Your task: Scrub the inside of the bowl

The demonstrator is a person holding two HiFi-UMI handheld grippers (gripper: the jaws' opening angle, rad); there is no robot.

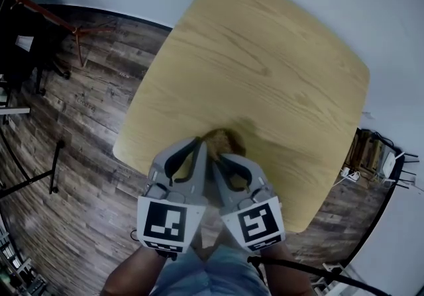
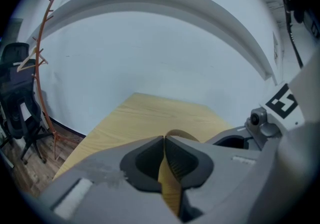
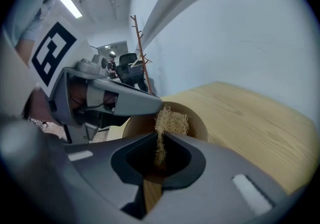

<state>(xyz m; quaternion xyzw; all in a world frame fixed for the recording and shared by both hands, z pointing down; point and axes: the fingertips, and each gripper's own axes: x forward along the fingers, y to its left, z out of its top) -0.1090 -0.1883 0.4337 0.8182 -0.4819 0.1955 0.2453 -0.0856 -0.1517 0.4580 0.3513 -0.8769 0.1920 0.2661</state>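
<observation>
Nearest, at 6 o'clock in the head view, the person's forearms (image 1: 136, 273) lead up to the two marker cubes, which sit side by side. The left gripper (image 1: 199, 146) lies at 11 o'clock from its cube and the right gripper (image 1: 228, 155) at 12 o'clock from its own, so the tips converge.

In the left gripper view the jaws are pressed together on the thin wooden wall of the bowl (image 2: 169, 185). The wall runs up between the pads, and the rim curves away to 1 o'clock.

In the right gripper view the jaws are closed on a pale, fibrous scrubber (image 3: 172, 120). A narrow strand of it is pinched between the pads, and the wider pad sticks out past the tips into the bowl's open mouth. Whether the pad touches the inner wall cannot be told. In the same view the left gripper comes in from 9 o'clock, with its tip at the bowl's near rim.

The bowl sits just beyond both grippers, near the table's edge closest to the person. The light wooden table (image 1: 265, 69) spreads away toward 12 and 1 o'clock.

Dark plank floor (image 1: 79, 155) lies at 9 o'clock. Farther off stand a red-brown coat stand (image 2: 42, 67) and a black office chair (image 2: 17, 97), before a pale wall (image 2: 150, 52).
</observation>
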